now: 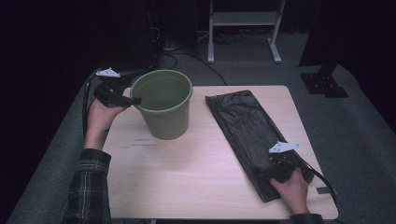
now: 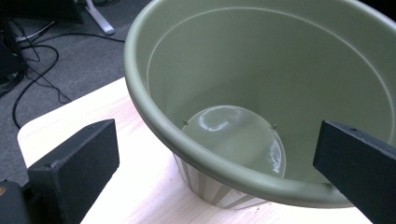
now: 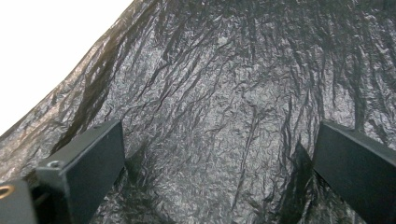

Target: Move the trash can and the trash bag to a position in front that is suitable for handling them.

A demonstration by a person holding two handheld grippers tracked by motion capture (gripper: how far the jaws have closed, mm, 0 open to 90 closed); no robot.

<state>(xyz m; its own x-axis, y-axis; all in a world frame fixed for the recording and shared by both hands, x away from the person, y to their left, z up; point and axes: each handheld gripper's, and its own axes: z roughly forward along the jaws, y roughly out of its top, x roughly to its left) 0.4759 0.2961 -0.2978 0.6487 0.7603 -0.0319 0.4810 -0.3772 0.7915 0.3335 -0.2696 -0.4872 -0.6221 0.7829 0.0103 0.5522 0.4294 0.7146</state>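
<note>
A green plastic bucket [image 1: 164,102] stands upright and empty at the far left of the counter [image 1: 187,177], and a flat black bin bag [image 1: 250,135] lies well apart from it along the right side. The left hand-held gripper [image 1: 133,100] sits at the bucket's rim, its jaws spread wide, one outside the wall and the other over the opening in the left gripper view. The right hand-held gripper [image 1: 275,170] rests over the near end of the bag, its jaws also spread apart with crinkled film between them and nothing pinched yet. The work looks like lining the bucket with the bag, and the step in hand is taking hold of both. To do it well, the right jaws should press down and close on a single raised fold near the bag's edge, so the thin film gathers rather than slides. The left jaws should close squarely across the rim [image 2: 154,126], steadying the bucket so it does not tip or skid.
</note>
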